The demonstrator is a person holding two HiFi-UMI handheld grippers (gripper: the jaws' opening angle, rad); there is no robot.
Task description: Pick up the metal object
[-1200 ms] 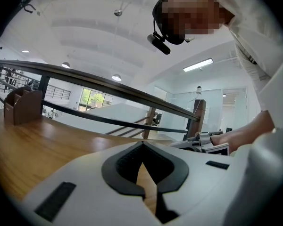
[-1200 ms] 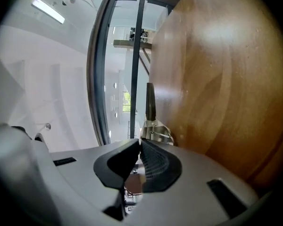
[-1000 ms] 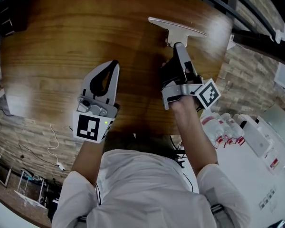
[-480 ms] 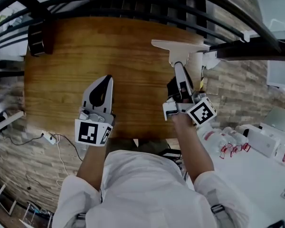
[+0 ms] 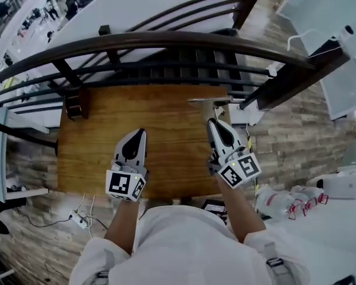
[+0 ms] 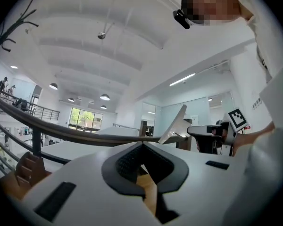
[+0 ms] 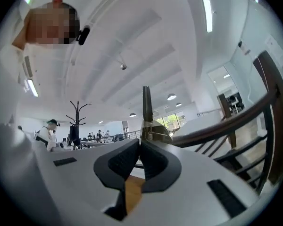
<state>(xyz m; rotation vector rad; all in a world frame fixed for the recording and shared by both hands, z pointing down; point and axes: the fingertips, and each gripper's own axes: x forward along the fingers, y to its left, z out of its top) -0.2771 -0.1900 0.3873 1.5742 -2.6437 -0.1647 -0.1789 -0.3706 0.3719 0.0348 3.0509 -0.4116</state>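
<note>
Above the wooden table (image 5: 107, 117), the right gripper (image 5: 214, 124) clamps the metal object (image 5: 206, 100) by its stem. The left gripper (image 5: 137, 136) is closed on nothing. Both carry black-and-white square markers.

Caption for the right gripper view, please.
Right gripper clamps the metal object, which stands upright against the ceiling.
</note>
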